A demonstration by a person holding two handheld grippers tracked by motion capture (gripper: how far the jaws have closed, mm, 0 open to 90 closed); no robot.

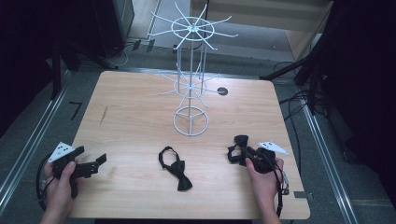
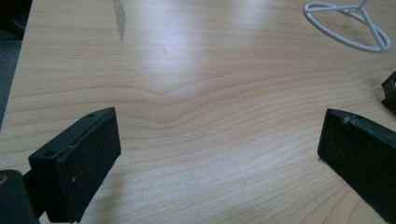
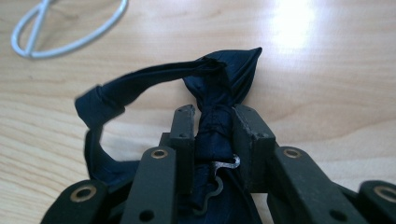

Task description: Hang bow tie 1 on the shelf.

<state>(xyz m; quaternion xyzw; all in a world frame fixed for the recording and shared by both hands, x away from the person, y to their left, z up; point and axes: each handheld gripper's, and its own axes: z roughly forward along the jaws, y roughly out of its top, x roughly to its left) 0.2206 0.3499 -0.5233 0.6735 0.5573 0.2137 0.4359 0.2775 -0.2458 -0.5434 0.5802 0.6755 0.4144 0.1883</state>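
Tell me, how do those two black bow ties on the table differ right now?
The middle bow tie lies flat and loose on the table, its strap looped open; the right bow tie is pinched at its knot by the right tool. The middle one is untouched. Both are dark with neck straps.

A white wire display rack [image 1: 191,84] is standing far centre on the light wooden table [image 1: 135,121]; a second black bow tie [image 1: 175,168] is lying near centre.

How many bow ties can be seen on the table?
2. One bow tie lies flat near the table's front middle, before the white wire rack. The other bow tie is clamped at its knot in the right gripper, at the front right.
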